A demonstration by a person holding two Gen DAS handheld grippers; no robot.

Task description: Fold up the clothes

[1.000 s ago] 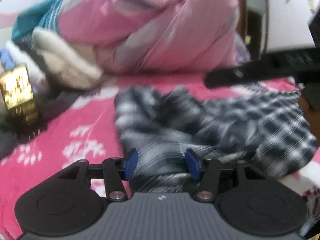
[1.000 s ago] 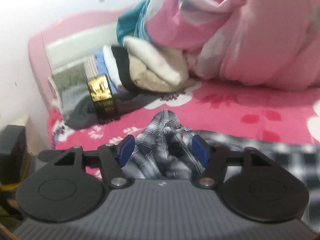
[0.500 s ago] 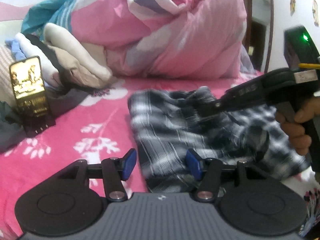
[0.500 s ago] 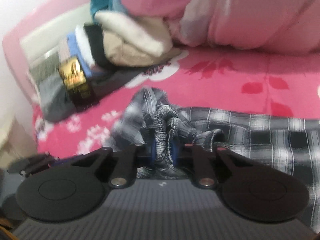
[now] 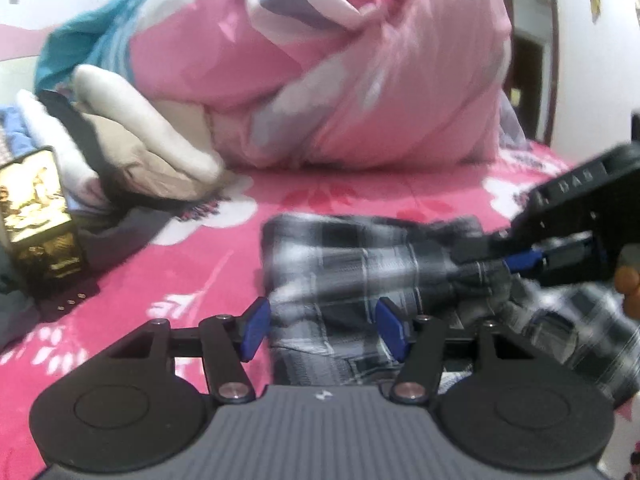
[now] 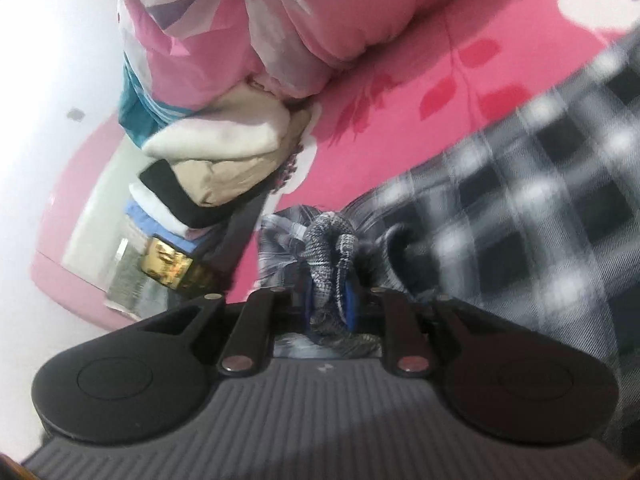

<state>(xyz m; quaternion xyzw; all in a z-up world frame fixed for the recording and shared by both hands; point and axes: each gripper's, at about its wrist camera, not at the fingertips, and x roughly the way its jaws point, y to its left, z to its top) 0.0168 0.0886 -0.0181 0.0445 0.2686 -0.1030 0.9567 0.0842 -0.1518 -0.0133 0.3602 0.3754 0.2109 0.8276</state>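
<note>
**Checked garment pinched at one end, lying across the bed**

The left gripper (image 5: 322, 330) hovers over the near edge of the black-and-white checked garment (image 5: 360, 272), its jaws opening with cloth below them, not pressed. The garment lies bunched on the pink floral bed (image 5: 192, 272), its long axis running left to right in the left wrist view. At its right end the right gripper (image 6: 330, 300) has its jaws clamped on a gathered fold, easing slightly. Beyond, well apart, lie a stack of folded clothes (image 5: 132, 152), a gold box (image 5: 40, 216) and a pink quilt (image 5: 360, 72).
</note>
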